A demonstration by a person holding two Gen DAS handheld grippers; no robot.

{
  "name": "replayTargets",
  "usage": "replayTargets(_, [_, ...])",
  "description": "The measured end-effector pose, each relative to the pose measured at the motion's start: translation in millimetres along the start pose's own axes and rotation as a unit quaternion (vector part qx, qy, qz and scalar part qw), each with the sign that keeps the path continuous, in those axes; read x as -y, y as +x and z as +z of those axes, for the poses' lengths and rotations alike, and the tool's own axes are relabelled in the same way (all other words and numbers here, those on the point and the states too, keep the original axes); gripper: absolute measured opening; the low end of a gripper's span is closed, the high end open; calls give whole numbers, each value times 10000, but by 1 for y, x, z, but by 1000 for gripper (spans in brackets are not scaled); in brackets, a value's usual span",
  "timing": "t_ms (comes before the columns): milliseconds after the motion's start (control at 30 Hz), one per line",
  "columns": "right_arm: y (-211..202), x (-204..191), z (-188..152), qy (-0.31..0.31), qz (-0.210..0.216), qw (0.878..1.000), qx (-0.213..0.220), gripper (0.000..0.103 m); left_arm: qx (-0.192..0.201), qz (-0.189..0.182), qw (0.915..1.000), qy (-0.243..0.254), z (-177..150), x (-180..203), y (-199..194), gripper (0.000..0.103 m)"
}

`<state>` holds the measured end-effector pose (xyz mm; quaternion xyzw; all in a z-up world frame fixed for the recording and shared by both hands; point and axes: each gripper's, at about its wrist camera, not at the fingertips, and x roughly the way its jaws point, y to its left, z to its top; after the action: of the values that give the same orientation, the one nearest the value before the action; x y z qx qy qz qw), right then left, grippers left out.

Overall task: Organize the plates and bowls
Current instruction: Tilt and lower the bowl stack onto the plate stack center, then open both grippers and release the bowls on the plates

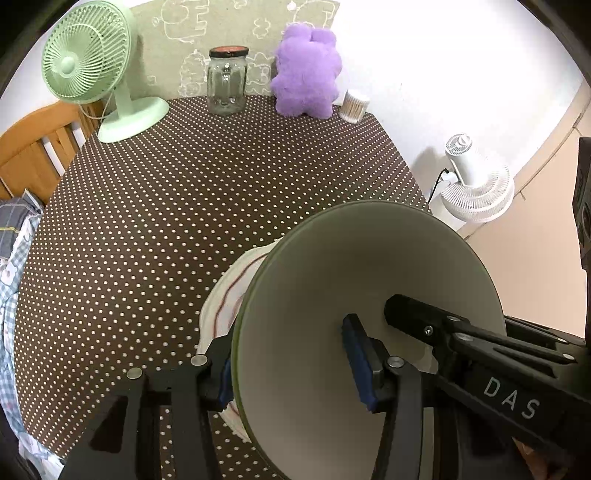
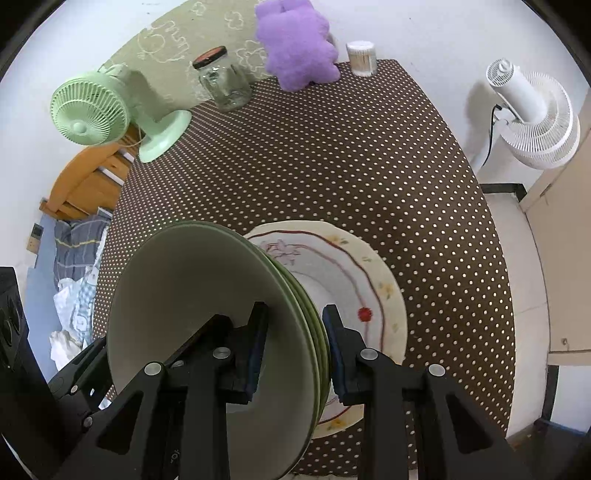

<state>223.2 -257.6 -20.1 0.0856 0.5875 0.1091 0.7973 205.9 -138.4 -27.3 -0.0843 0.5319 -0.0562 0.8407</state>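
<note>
A: Two tools grip one stack of green bowls (image 2: pixel 221 295) from opposite sides. The left tool (image 1: pixel 291 365) is clamped on the stack's near rim, one blue pad inside the top bowl and the other outside against the wall. The right tool (image 2: pixel 293 350) is clamped on the opposite rim in the same way.

B: Where does the stack sit?

A: It is tilted on edge above a cream plate with a red line and small flowers (image 2: pixel 365 280). That plate lies flat on the tabletop (image 2: pixel 332 155), toward its near side. Whether the bowls touch the plate cannot be told.

B: And the surface?

A: A brown cloth with white dots covers the whole tabletop. Along its far edge stand a pale green fan (image 1: pixel 92 70) at the left corner, a glass jar with a dark lid (image 1: pixel 226 81), a purple plush toy (image 1: pixel 306 74) and a small tub of cotton swabs (image 1: pixel 354 105) at the right corner.

B: The room?

A: A white wall rises behind the tabletop, with a beige cloth bearing outline drawings (image 1: pixel 221 33) hung behind the jar. A white fan (image 2: pixel 532 114) stands off the right side with a black cord. A wooden chair (image 1: pixel 37 147) shows at the left, and checked fabric (image 1: pixel 14 266) lies heaped below it.
</note>
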Motion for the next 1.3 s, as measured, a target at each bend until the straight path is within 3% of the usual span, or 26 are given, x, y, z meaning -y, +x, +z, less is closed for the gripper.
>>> replayTargets(367, [26, 12, 13, -86, -20, 9996, -265, 34, -166, 37, 9996, -246, 3, 1, 28, 50])
replayTargets(1033, [29, 34, 12, 8, 156, 9998, -124, 35, 41, 372, 9993, 90, 0, 15, 33, 49])
replayTargets(1133, [28, 33, 9, -58, 105, 9999, -97, 35, 25, 438, 9990, 108, -3, 18, 31, 55])
replayTargets(1233, [23, 35, 6, -106, 55, 9999, -23, 35, 63, 571, 9983, 85, -6, 17, 27, 73])
replayTargets(1300, [19, 36, 4, -155, 26, 9999, 47, 39, 114, 640, 9979, 71, -7, 17, 23, 76])
